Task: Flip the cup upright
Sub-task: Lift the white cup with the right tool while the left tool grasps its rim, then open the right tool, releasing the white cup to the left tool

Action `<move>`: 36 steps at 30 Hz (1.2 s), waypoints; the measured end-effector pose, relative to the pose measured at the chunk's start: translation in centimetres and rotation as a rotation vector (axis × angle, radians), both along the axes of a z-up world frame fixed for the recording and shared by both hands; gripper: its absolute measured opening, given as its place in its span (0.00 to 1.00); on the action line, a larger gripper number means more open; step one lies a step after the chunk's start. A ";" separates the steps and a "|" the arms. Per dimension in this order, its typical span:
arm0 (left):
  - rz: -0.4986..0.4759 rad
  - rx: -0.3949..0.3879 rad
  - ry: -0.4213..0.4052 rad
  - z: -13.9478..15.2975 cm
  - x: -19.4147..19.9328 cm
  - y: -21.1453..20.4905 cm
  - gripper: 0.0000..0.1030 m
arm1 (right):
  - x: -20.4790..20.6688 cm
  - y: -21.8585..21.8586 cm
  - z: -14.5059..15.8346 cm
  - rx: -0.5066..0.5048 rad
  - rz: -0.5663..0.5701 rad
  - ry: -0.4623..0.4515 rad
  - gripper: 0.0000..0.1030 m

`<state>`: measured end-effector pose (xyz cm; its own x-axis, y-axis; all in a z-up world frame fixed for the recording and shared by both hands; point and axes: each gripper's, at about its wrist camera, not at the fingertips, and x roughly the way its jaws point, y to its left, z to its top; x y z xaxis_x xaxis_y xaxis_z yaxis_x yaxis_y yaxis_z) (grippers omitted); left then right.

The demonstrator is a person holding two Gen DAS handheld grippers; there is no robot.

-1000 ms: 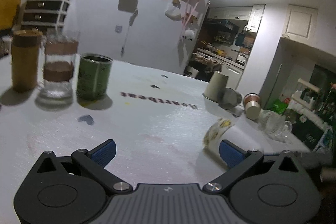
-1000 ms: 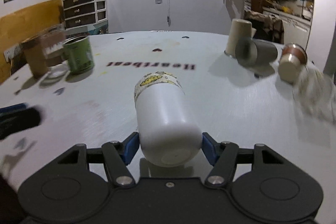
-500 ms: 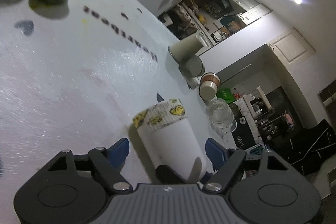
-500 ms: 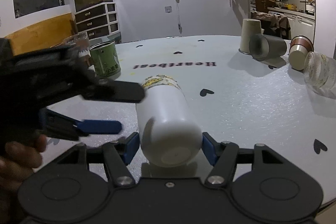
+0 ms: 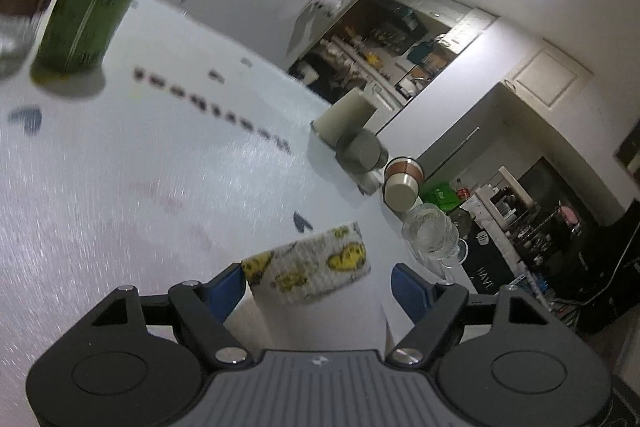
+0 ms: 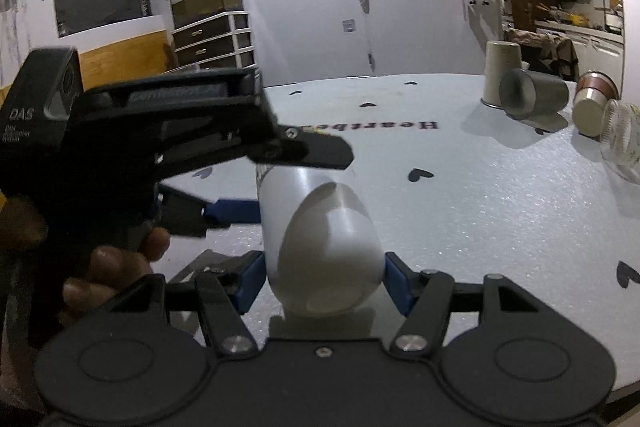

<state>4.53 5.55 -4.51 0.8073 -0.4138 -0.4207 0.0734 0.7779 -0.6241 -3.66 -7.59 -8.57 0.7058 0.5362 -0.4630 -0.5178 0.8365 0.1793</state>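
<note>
A white cup (image 6: 320, 239) with a yellow-patterned band near its rim (image 5: 316, 267) lies on its side, base toward the right wrist camera. My right gripper (image 6: 322, 279) is shut on its base end. My left gripper (image 5: 316, 287) is open, its jaws straddling the cup's body from the left, one above and one below it, with a gap showing at the right blue pad (image 5: 408, 291). In the right wrist view the left gripper (image 6: 276, 179) reaches in from the left, tilted on its side.
White table (image 6: 500, 211) with heart marks. At the far right lie or stand a beige cup (image 6: 500, 71), a grey cup (image 6: 532, 99), a copper-banded cup (image 6: 592, 107) and a glass (image 6: 624, 143). A green can (image 5: 84, 23) and a glass stand at the left.
My left gripper has swung in from the left, rolled onto its side and moved forward around the cup. The right gripper has kept its hold on the cup's base.
</note>
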 end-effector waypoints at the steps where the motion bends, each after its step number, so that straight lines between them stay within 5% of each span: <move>1: 0.000 0.022 -0.026 0.4 -0.3 -0.2 0.76 | -0.1 0.0 0.0 -0.004 0.007 -0.007 0.62; 9: -0.056 0.290 -0.260 3.7 -4.1 -3.3 0.74 | -0.4 1.3 -0.9 -0.038 0.054 -0.078 0.61; 14: -0.082 0.470 -0.274 3.4 -5.1 -5.6 0.74 | -0.7 1.9 -1.5 -0.031 0.084 -0.102 0.61; 24: -0.074 0.506 -0.279 3.6 -6.1 -5.1 0.64 | -0.7 1.7 -1.6 -0.024 0.088 -0.110 0.61; 26: -0.065 0.522 -0.278 3.7 -5.8 -5.0 0.64 | -0.5 1.8 -1.7 -0.026 0.084 -0.093 0.71; 28: -0.029 0.539 -0.279 4.1 -5.1 -4.3 0.63 | -0.4 1.7 -1.9 -0.020 0.068 -0.084 0.79; 36: 0.140 0.597 -0.272 6.7 1.4 0.0 0.63 | -0.6 0.8 -1.6 0.009 0.035 -0.112 0.79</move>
<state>5.97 5.57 2.21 0.9461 -0.0573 -0.3187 0.0410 0.9975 -0.0576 -4.24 -6.84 -10.22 0.7337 0.5650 -0.3775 -0.5639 0.8162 0.1257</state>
